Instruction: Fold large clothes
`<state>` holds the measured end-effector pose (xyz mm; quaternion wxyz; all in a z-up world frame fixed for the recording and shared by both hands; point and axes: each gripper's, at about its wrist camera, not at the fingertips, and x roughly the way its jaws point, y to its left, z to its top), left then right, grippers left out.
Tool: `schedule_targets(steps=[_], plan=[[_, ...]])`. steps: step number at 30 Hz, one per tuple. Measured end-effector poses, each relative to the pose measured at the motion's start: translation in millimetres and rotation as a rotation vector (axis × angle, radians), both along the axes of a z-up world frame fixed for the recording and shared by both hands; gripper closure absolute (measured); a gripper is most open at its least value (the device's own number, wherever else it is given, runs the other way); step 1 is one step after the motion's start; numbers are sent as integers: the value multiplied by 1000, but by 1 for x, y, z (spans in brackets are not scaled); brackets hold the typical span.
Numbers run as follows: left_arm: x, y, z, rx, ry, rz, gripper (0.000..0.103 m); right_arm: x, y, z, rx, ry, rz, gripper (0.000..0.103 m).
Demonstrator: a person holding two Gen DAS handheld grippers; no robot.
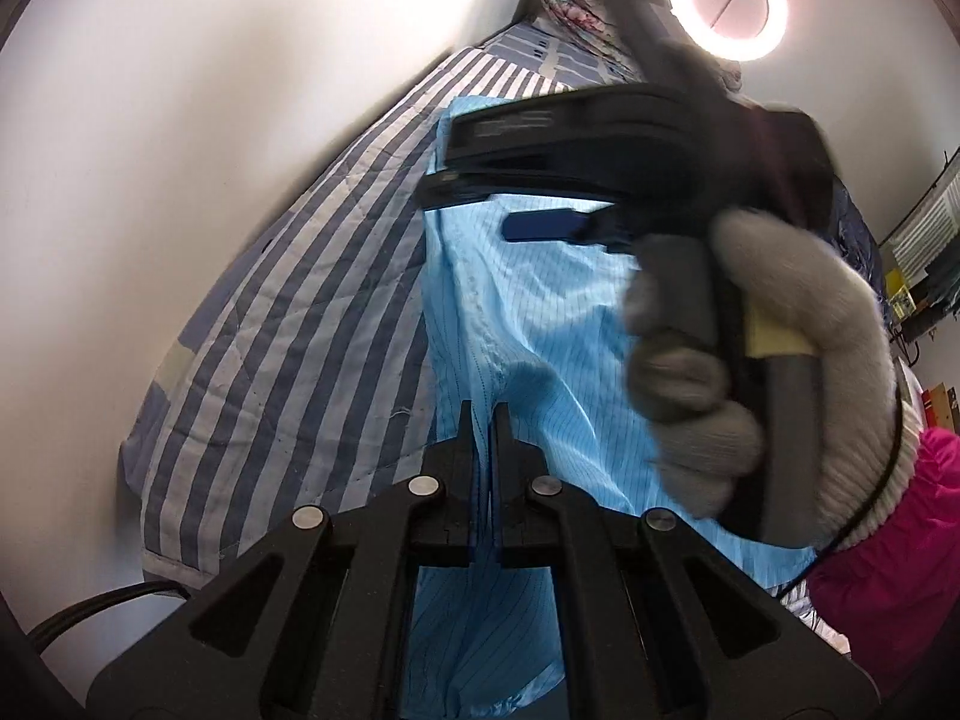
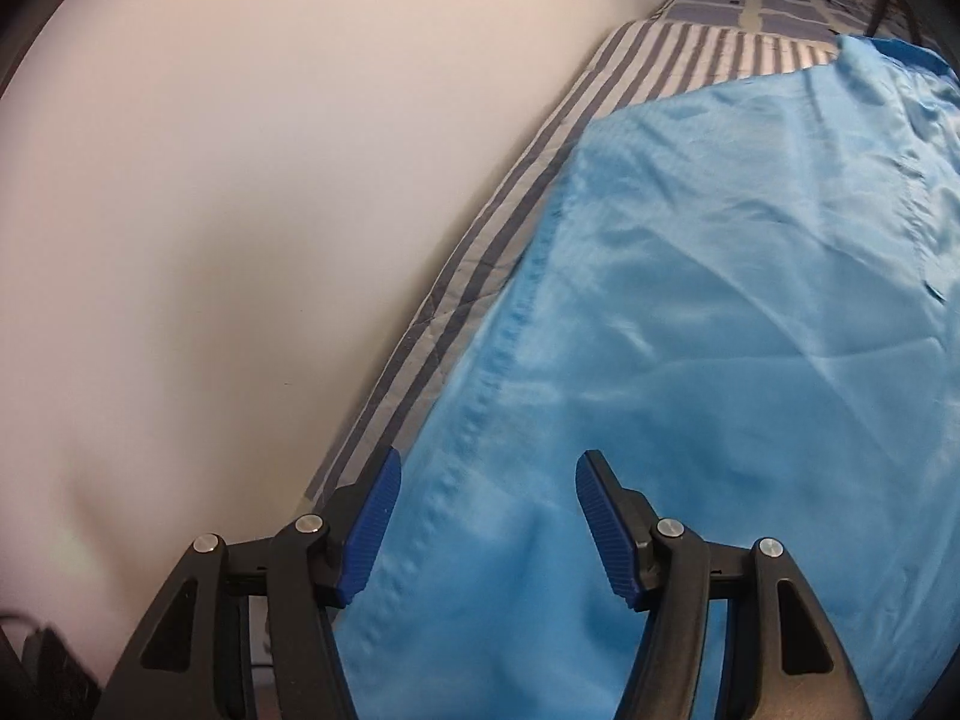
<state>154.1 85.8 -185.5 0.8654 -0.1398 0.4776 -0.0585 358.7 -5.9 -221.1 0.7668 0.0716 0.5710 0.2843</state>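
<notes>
While left gripper (image 1: pixel 483 414) sits clamped on fold of light blue garment (image 1: pixel 528 312), cloth hangs lifted from that pinch, likely so edge can be carried over for fold. Right gripper (image 2: pixel 486 516) hovers above garment (image 2: pixel 690 312) with jaws apart, nothing between pads, probably freed to seek fresh hold. Garment spread over striped quilt (image 2: pixel 660 54) on bed beside white wall (image 2: pixel 240 180). Count: one garment, two grippers, one gloved hand (image 1: pixel 774 354), one ring light (image 1: pixel 727 0).
</notes>
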Motion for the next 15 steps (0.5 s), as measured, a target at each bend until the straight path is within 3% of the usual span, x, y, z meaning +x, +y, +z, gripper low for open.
schedule_targets(steps=[3, 5, 10, 15], plan=[[2, -5, 0, 5, -5, -10, 103, 2, 21, -6, -80, -11, 21, 46], [2, -9, 1, 16, -12, -18, 103, 1, 29, -10, -128, -19, 26, 69], [2, -18, 4, 27, -25, -39, 103, -3, 22, -11, -136, -24, 6, 99], [-5, -39, 15, 46, -63, -82, 103, -6, -14, 5, -40, -30, -46, 103]])
